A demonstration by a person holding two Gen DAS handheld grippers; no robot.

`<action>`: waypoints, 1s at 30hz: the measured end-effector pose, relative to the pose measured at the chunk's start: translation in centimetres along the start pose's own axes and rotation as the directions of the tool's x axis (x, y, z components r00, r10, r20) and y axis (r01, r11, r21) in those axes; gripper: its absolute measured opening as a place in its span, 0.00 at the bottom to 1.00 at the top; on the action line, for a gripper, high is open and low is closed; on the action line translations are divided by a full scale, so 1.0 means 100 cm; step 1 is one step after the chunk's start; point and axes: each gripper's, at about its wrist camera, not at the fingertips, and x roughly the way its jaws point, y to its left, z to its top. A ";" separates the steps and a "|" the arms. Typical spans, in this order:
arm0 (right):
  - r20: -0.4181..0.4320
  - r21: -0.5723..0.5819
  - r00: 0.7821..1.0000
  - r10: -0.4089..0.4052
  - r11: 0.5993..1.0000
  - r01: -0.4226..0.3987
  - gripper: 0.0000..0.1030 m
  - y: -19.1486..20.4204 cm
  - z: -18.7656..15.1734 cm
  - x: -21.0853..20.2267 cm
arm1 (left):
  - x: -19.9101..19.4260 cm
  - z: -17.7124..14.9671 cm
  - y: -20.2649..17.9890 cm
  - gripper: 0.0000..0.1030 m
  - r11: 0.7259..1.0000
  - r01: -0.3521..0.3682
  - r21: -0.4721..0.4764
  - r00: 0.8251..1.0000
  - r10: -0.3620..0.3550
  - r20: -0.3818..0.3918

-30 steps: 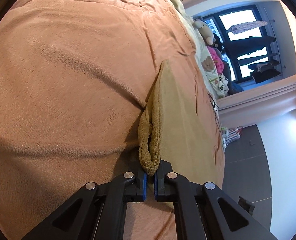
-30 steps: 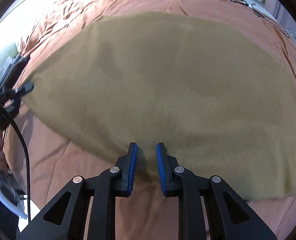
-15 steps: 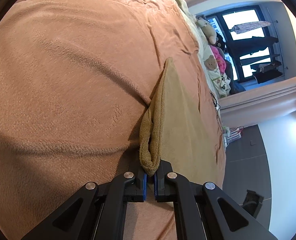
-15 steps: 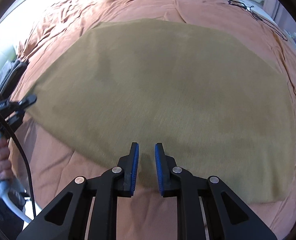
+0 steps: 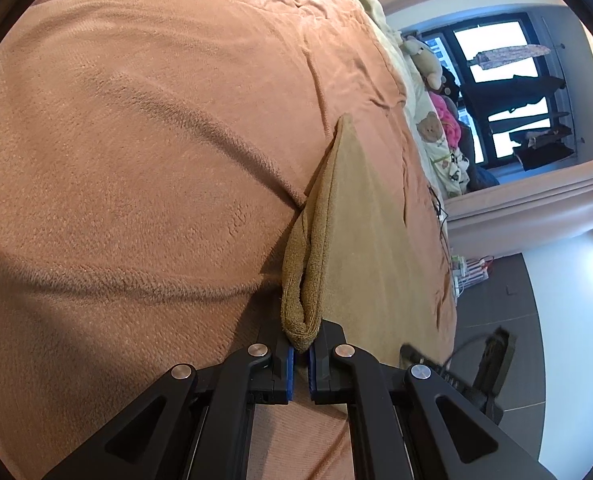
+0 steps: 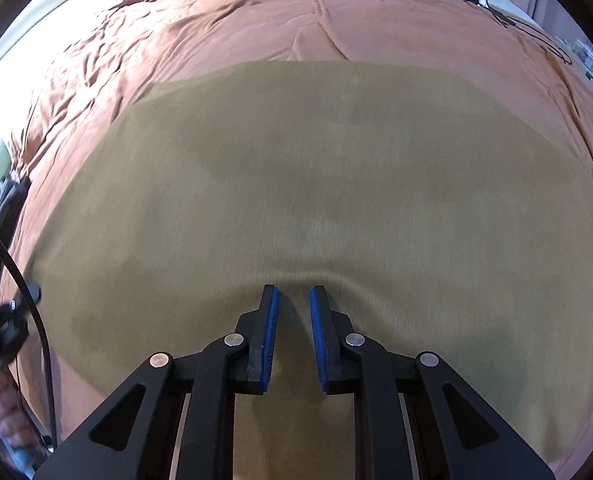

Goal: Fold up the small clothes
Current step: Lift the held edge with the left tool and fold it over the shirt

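Lower centre, left wrist view: left tongs [image 5: 300, 354] clamped on a bunched corner of the olive cloth [image 5: 360, 240]; blue pads nearly together with the fabric roll pinched between them.
Cloth, left wrist view: rises from the pinch point as a rolled edge toward the frame centre, then spreads flat to the right across the bed [image 5: 136, 160]; its far tip ends in a point at upper centre.
Lower centre, right wrist view: right tongs [image 6: 293, 292] apart, blue pads facing each other with a clear gap; nothing gripped.
Cloth, right wrist view: olive cloth [image 6: 316, 184] fills the middle of the frame, spread wide over the rust-coloured bed cover [image 6: 256, 28]; it lies under and ahead of the right tongs, the tips at or just above its surface, contact not certain. Small ripples fan out from the tips.
Left edge, right wrist view: left tongs [image 6: 26, 298] seen small at lower left, at the cloth's left corner; person's hand [image 6: 2, 412] on the handle below, a black cable arcing past it.
Right side, left wrist view: right tongs body [image 5: 484, 364] partly visible at lower right, blurred.
Background, left wrist view: soft toys [image 5: 428, 64] along the bed's far edge at upper right; dark-framed window [image 5: 508, 76] beyond; grey tiled floor [image 5: 496, 296] at right.
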 end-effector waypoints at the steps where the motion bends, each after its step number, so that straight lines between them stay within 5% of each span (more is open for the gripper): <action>1: 0.000 0.001 1.000 0.000 1.000 0.000 0.13 0.000 0.007 0.004 | 0.000 0.000 0.000 0.04 1.000 -0.002 -0.001 1.000 0.002 -0.001; 17: 0.042 0.045 0.998 -0.043 0.998 0.041 0.00 -0.033 0.101 0.061 | -0.001 -0.006 -0.006 0.04 0.998 -0.050 -0.026 0.998 0.051 0.036; 30: 0.052 0.085 0.997 -0.055 0.995 0.050 0.00 -0.050 0.147 0.094 | 0.004 -0.003 -0.008 0.04 0.996 -0.076 -0.039 0.997 0.078 0.031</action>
